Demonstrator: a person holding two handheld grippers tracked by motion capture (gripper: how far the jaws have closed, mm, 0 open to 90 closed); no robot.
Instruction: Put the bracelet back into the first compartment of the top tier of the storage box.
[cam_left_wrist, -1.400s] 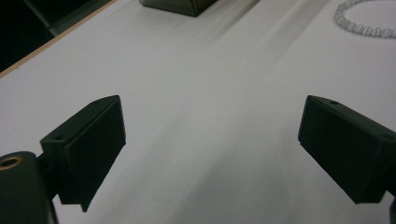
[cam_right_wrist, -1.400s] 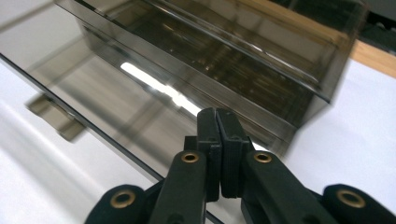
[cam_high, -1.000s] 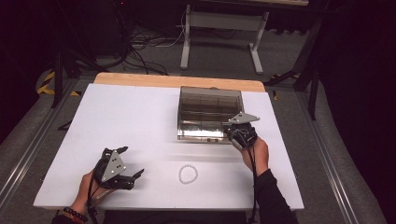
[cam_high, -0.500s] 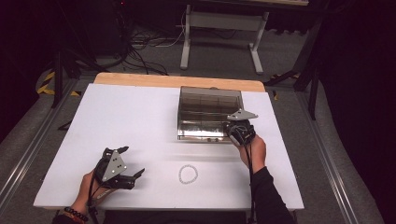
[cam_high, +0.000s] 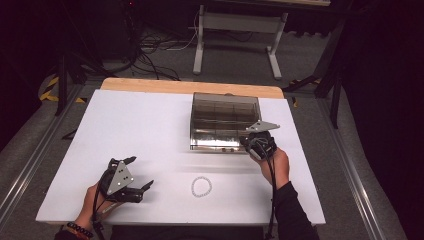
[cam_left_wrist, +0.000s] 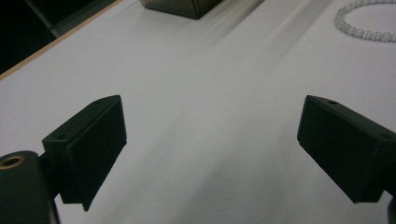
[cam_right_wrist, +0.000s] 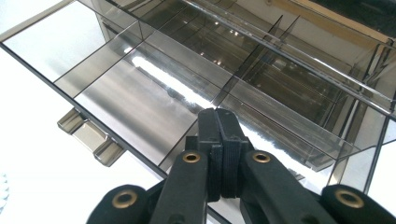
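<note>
Right gripper (cam_high: 254, 141), jaws pressed together, rests on the smoky divided box (cam_high: 225, 107) at its near right corner; left gripper (cam_high: 135, 175), jaws spread, lies well left of it; bead bracelet (cam_high: 201, 186) lies nearer the person.

The bead bracelet (cam_left_wrist: 369, 21) (upper right) is cut off by the frame edge.

A white table (cam_high: 150, 130) carries a smoky clear compartment box (cam_high: 225, 121) and a bead bracelet (cam_high: 201, 186).
</note>
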